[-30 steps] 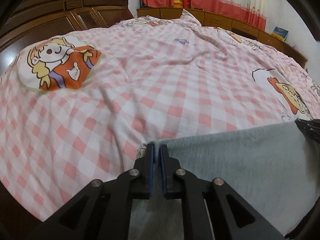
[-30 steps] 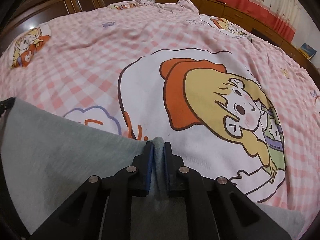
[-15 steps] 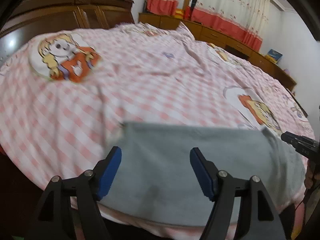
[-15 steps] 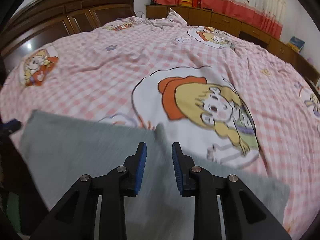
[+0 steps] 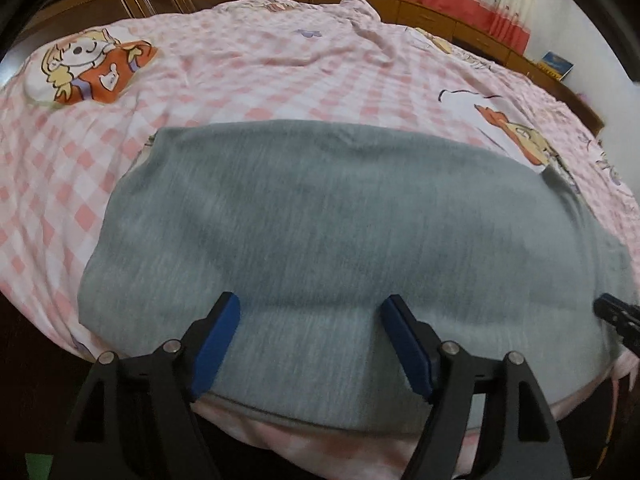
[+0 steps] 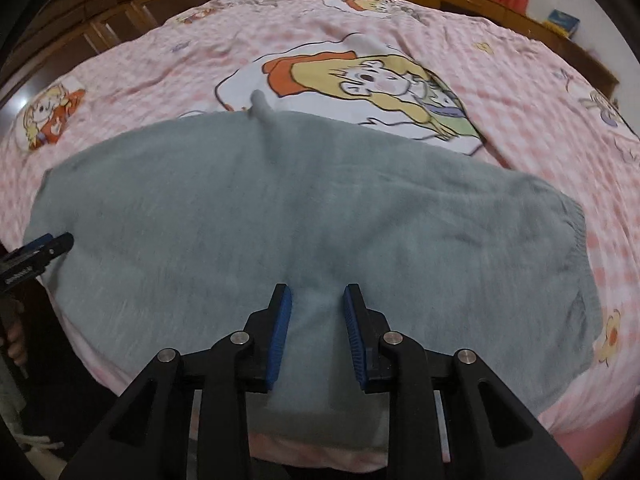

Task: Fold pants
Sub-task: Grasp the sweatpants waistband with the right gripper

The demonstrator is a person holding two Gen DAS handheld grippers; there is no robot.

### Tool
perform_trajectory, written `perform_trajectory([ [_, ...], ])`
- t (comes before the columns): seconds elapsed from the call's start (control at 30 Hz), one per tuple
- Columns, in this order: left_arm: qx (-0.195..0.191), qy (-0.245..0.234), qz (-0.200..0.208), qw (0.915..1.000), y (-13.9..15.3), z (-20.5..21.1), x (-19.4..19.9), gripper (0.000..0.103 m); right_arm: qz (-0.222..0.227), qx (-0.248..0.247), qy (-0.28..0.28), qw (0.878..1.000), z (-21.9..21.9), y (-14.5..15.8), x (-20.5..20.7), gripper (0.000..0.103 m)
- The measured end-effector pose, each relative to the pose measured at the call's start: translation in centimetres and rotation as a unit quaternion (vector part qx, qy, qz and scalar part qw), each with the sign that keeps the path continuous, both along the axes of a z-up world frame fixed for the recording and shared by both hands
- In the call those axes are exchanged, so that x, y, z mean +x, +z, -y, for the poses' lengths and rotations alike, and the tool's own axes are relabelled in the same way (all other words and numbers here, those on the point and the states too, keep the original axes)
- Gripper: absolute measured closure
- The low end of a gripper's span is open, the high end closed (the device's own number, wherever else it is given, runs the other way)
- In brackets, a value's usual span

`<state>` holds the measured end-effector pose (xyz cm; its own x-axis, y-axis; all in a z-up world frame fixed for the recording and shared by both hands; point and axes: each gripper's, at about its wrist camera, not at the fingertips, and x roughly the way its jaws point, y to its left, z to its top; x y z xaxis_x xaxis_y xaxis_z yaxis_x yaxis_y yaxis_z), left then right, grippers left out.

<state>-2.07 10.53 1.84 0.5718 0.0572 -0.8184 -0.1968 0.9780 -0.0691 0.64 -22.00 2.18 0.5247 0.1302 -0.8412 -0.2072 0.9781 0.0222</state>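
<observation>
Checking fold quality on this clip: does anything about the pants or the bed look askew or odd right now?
Mostly tidy: the grey knit pants lie flat on the pink checked bedsheet, both tongs open above them. One oddity: a small grey strip, perhaps a drawstring, pokes out past the far edge onto the cartoon print. Blur hides finer creases.

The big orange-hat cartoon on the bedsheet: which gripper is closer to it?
Right. The right gripper faces the cartoon across the pants; the left gripper is off to its side.
</observation>
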Motion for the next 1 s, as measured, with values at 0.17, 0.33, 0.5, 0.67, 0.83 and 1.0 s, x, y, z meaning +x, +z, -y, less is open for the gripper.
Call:
perform_trajectory([
  [0.17,-0.001,0.005,0.004,1.0,-0.2,-0.1,-0.2,0.022,0.026,-0.016,-0.051,0.998,3.7,1.3,-2.0,0.076],
  [0.33,0.006,0.009,0.002,0.9999,-0.1,0.1,0.1,0.02,0.024,0.04,-0.149,0.988,10.7,3.0,-4.8,0.076],
  [0.5,0.014,0.018,0.004,0.9997,-0.3,0.4,0.2,0.018,0.002,0.182,-0.203,0.962,16.1,2.4,-5.9,0.076],
  [0.67,0.017,0.027,0.003,0.9995,-0.2,0.4,0.1,0.018,-0.002,0.242,-0.233,0.942,18.2,0.3,-5.2,0.076],
  [0.83,0.018,0.027,0.002,0.9995,-0.2,0.4,0.2,0.017,0.006,0.29,-0.243,0.926,19.1,-0.8,-3.9,0.076],
  [1.0,0.021,0.029,0.003,0.9994,-0.2,0.4,0.2,0.016,0.004,0.296,-0.265,0.918,19.6,-1.1,-3.6,0.098],
])
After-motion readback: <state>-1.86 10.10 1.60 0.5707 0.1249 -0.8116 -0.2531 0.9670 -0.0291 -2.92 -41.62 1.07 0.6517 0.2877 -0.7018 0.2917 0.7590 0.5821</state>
